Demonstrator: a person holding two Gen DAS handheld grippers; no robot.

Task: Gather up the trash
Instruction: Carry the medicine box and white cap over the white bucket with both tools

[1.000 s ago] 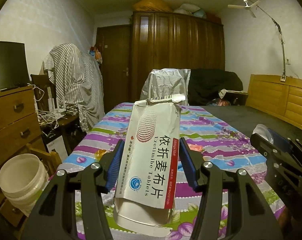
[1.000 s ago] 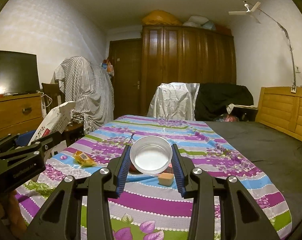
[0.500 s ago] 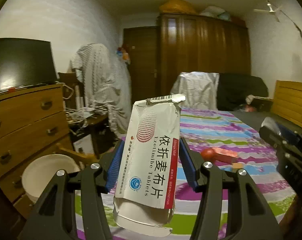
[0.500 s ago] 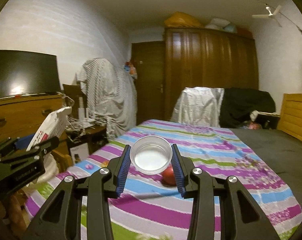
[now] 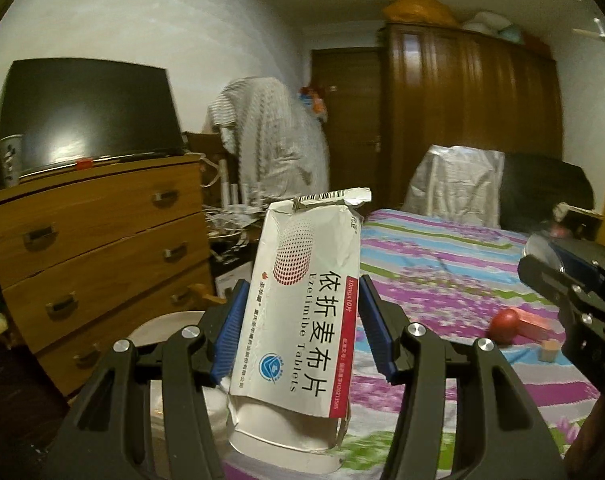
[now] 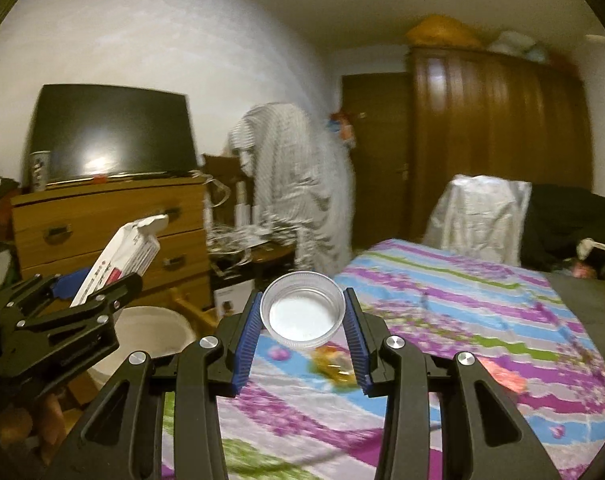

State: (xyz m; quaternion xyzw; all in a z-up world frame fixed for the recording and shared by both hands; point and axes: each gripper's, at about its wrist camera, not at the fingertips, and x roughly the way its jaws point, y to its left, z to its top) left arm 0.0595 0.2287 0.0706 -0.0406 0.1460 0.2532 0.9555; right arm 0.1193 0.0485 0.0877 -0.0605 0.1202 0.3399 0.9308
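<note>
My left gripper point(image 5: 300, 326) is shut on a torn white tablet box point(image 5: 306, 304) with a red stripe, held upright in the air; the box also shows in the right wrist view point(image 6: 120, 256). My right gripper point(image 6: 302, 330) is shut on a clear plastic cup point(image 6: 302, 316), its open mouth facing the camera. A white bucket point(image 6: 142, 342) stands on the floor left of the bed; it also shows in the left wrist view point(image 5: 162, 330), just behind my left gripper's left finger. The right gripper point(image 5: 574, 300) shows at the right edge of the left wrist view.
The bed point(image 6: 482, 308) has a striped floral cover with a yellow wrapper point(image 6: 334, 366), a red ball point(image 5: 504, 320), an orange box point(image 5: 536, 324) and a small block point(image 5: 550, 350) on it. A wooden dresser point(image 5: 94, 248) with a TV point(image 5: 90, 116) stands at left.
Both grippers have swung left, away from the bed's middle, each keeping its hold. The dresser and TV have come further into view and the white bucket now sits closer under the grippers.
</note>
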